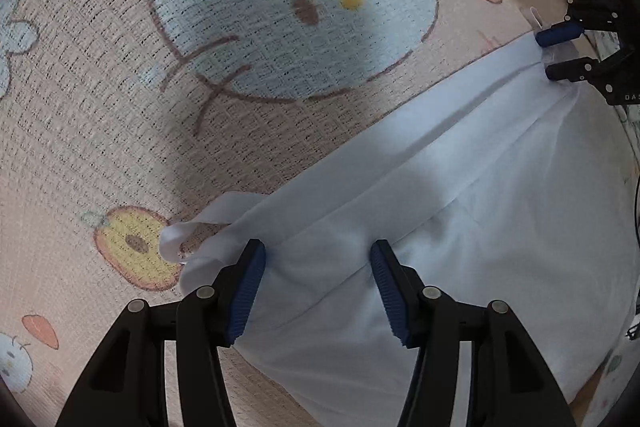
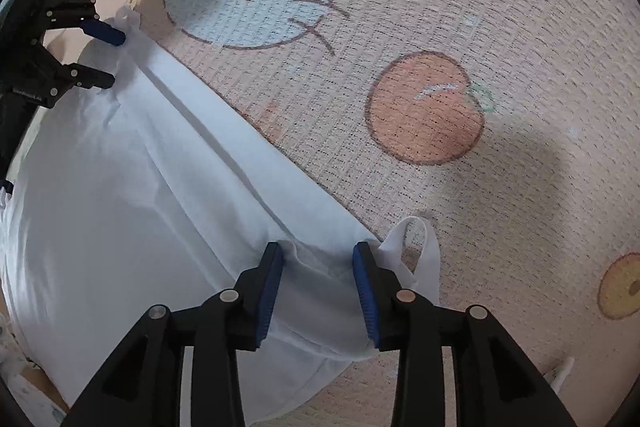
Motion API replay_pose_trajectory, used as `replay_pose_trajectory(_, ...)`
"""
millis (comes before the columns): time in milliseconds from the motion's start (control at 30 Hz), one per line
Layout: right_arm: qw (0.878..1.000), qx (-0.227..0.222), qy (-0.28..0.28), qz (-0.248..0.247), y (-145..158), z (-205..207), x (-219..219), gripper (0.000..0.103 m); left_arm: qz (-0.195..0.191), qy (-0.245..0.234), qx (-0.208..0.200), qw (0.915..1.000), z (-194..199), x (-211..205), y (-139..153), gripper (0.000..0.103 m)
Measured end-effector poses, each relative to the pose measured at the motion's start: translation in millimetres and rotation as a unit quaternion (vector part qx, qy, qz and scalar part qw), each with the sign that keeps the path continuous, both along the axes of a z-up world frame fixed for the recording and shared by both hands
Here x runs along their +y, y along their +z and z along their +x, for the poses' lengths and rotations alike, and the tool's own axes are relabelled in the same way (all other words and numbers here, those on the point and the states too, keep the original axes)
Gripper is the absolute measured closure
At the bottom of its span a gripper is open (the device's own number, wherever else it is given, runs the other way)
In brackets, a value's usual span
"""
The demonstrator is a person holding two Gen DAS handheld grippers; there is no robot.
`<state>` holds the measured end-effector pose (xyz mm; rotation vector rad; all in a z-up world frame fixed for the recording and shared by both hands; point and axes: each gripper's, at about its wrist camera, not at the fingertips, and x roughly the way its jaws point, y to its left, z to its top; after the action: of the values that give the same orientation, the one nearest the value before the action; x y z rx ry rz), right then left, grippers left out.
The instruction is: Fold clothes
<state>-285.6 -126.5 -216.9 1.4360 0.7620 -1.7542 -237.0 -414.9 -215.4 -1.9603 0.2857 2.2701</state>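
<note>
White garment [image 1: 480, 195] lies on pink woven cartoon-print mat [image 1: 120, 107]. Left hand-held gripper [image 1: 318, 259] and right hand-held gripper [image 2: 318, 259] both agape, straddling opposite garment corners.

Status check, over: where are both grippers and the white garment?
Left hand-held gripper open, right hand-held gripper open, each straddling an end of the white garment. Garment flat on cartoon mat. Nothing blocking.
</note>
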Motion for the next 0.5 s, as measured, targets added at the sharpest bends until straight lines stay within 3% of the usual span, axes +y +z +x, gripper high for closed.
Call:
replay_pose_trajectory(167,1.000,0.026,0.001,0.000,0.1,9.3,2.7,0.062,0.002,0.043,0.015,0.9990,-2.5,-13.5,1.0,0.049)
replay_pose_trajectory(267,1.000,0.024,-0.013,-0.004,-0.1,8.7,5.2,0.062,0.010,0.045,0.020,0.9988,0.9,-15.2,0.2,0.049)
replay_pose_trajectory(500,0.999,0.032,0.010,0.005,1.1,17.5,4.9,0.061,0.012,0.062,0.036,0.9974,8.9,-10.8,1.9,0.055)
